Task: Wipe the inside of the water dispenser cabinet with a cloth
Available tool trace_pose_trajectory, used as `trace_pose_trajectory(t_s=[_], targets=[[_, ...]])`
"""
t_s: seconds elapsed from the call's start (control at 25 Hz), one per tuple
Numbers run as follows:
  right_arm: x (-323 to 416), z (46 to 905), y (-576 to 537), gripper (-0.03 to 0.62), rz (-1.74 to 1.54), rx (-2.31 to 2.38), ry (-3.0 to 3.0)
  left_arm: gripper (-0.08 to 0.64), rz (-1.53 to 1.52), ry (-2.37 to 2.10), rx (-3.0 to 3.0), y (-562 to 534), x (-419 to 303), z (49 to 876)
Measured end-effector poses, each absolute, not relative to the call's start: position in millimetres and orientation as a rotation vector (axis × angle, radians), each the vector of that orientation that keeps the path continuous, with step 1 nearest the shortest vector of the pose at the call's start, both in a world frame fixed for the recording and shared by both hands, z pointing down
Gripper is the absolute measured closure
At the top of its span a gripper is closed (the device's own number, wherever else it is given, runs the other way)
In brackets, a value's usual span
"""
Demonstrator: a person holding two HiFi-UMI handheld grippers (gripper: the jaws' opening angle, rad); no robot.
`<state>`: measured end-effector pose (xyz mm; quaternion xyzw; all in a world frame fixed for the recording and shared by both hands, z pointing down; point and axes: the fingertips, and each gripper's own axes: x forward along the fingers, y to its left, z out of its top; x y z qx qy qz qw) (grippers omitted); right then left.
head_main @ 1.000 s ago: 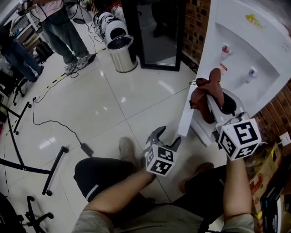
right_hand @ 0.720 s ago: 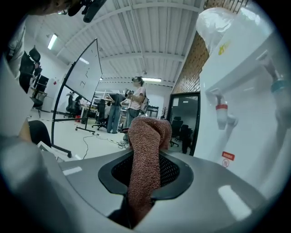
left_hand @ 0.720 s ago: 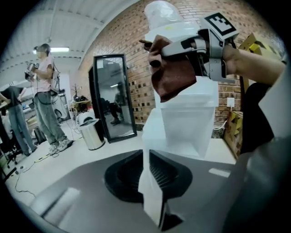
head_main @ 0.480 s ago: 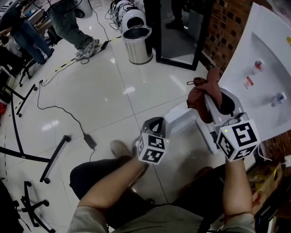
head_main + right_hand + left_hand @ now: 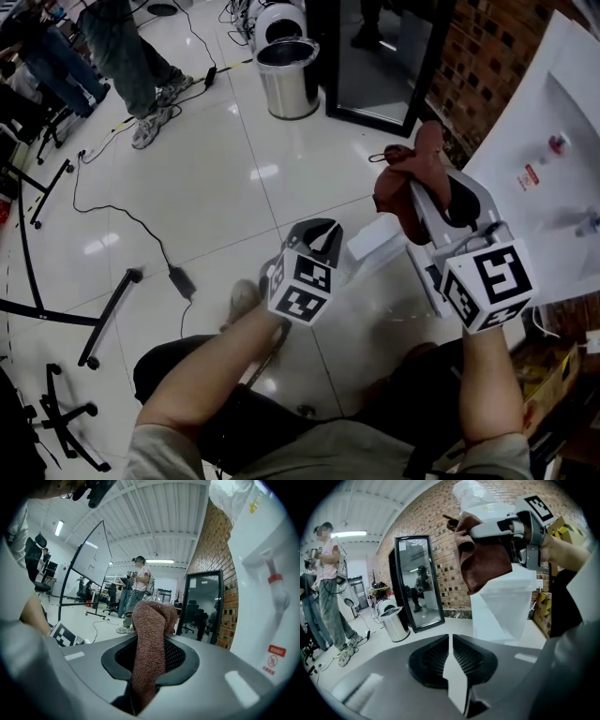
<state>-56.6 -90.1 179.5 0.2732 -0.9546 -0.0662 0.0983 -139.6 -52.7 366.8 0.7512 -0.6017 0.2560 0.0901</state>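
On the glossy white floor tiles at the far left a black power cable trails loose. Behind it stand a round stainless-steel waste bin and a black-framed standing mirror, both well apart from the work. Nearer the middle, the left hand-held gripper has its jaws drawn together on the edge of the thin white cabinet door. In its own view the panel runs edge-on between the ribbed pads. This grip probably serves to hold the door swung out, so the cabinet stays open for the other hand. The right hand-held gripper is clamped on a reddish-brown terry cloth. A fold of the cloth is pinched between its jaws, and the rest bunches over the tips as a soft pad for wiping. The cloth hangs above the open door, just in front of the tall white plastic water dispenser (the cabinet interior itself is hidden beneath this gripper in the head view, so no wiping contact can be confirmed). The person crouches low in front of the unit, which suits a cabinet near the floor. As for writing, the cubes on both tools carry only black-and-white square markers. A small yellow logo near the dispenser's top is too blurred to read. A red-and-white sticker below the red tap shows a round prohibition symbol, but its print cannot be made out.
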Motion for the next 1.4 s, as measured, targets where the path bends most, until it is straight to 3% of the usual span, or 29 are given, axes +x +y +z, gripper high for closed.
trace_pose_trajectory(t_s=[0.16,0.36,0.92,1.4], targets=[[-45.7,165.7,-70.6,0.488,-0.246,0.804,-2.834,0.417,0.819,-1.56,2.348,-19.2,-115.6,350.8],[-29.3,151.6,-51.7,0.488,-0.252,0.838,-2.864,0.337,0.936,-1.41,2.407,1.5,-81.9,363.9],[-25.0,165.2,-79.0,0.486,-0.033,0.948,-2.89,0.35,0.922,-1.552,2.305,-63.2,-125.2,389.3],[-95.1,214.4,-140.6,0.486,0.102,0.888,-2.876,0.359,0.88,-1.619,2.234,-110.1,-166.3,391.5]])
